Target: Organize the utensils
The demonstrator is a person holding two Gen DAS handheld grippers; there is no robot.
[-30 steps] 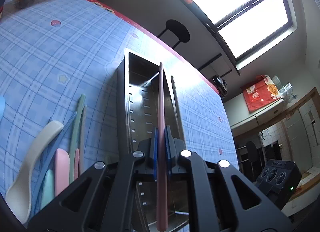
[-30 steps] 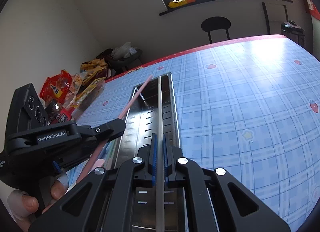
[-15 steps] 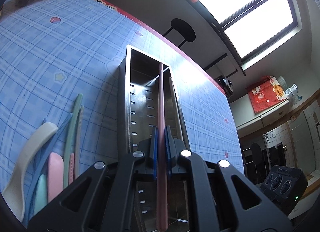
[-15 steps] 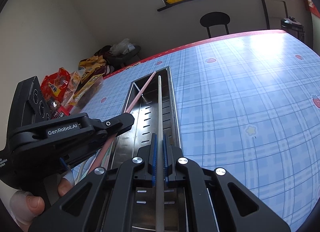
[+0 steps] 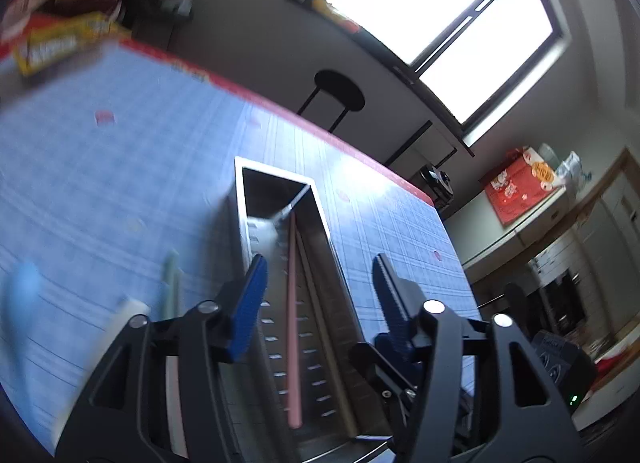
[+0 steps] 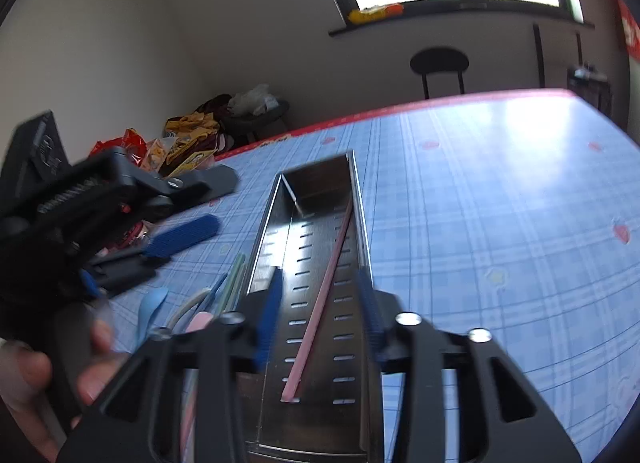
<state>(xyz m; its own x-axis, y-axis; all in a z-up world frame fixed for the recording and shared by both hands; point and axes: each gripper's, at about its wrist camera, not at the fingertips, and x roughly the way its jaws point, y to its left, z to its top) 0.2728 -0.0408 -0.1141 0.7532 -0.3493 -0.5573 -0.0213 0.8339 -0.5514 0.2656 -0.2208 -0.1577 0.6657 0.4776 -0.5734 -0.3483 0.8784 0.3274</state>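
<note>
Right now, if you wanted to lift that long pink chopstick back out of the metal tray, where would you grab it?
Probably around the middle of the long pink chopstick, coming straight down from above. It lies flat and slanted along the slotted floor of the narrow metal tray, whose tall walls block any sideways approach, so the fingers should close across its thin shaft.

Left gripper (image 5: 318,283) w/ blue pads (image 5: 250,303) spread wide, nothing btwn them, pink chopstick (image 5: 293,315) lying lengthwise in slotted steel tray (image 5: 326,223), blurred utensils (image 5: 170,279) on blue checked tablecloth (image 5: 100,183) left of tray, snack packets (image 5: 52,43) far corner, black stool (image 5: 338,93) beyond table.
</note>
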